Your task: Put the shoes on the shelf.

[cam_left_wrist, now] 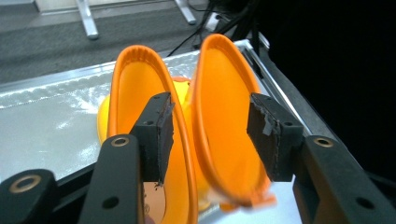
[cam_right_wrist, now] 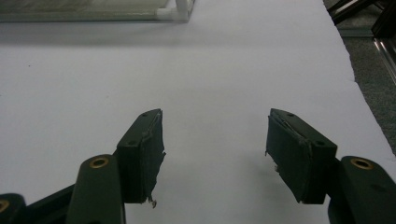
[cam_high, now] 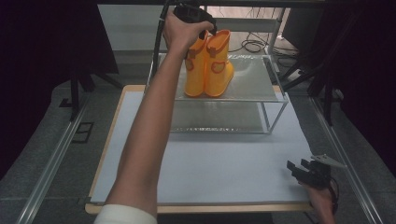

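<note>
A pair of orange rubber boots [cam_high: 208,65] stands upright on the top shelf of a metal rack [cam_high: 254,79]. My left gripper [cam_high: 206,31] is open just above the boot tops, held at arm's length. In the left gripper view its jaws [cam_left_wrist: 210,107] stand wide apart: the left one is over the left boot's [cam_left_wrist: 135,79] opening and the right one is by the outer rim of the right boot [cam_left_wrist: 224,107]. They grip nothing. My right gripper [cam_high: 298,164] is open low over the white table top [cam_high: 224,163] at the near right corner, with bare table between its jaws [cam_right_wrist: 215,126].
The rack has a lower mesh shelf [cam_high: 219,119] under the boots and stands on the far half of the table. Its white foot [cam_right_wrist: 180,13] lies ahead of the right gripper. The table's right edge [cam_right_wrist: 357,88] is close by. Cables lie on the floor behind the rack [cam_high: 254,44].
</note>
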The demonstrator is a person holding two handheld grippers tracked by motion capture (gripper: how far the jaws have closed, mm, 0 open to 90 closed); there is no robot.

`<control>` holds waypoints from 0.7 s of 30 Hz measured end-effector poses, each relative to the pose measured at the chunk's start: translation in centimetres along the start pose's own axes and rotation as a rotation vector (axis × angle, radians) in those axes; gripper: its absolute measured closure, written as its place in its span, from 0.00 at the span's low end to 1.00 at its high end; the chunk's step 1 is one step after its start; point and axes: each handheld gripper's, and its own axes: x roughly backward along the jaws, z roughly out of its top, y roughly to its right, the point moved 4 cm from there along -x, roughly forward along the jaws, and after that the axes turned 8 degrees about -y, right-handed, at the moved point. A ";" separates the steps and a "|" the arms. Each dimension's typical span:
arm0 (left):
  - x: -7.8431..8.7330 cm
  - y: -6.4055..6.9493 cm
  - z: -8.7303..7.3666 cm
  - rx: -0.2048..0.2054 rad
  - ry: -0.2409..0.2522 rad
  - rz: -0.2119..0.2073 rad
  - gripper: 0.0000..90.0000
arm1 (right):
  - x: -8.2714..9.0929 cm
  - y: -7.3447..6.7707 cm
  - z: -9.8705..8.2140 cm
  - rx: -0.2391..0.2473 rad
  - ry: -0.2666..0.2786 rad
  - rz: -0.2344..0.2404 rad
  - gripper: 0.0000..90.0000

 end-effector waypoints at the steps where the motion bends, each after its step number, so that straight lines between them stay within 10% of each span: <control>1: 0.4 0.0 -0.3 -0.013 0.004 -0.011 0.58 | 0.0 0.0 0.0 -0.003 0.001 -0.001 0.40; 21: 4.5 -1.3 -7.2 -0.190 -0.033 -0.154 0.94 | 0.3 0.3 0.1 -0.008 0.007 -0.010 0.40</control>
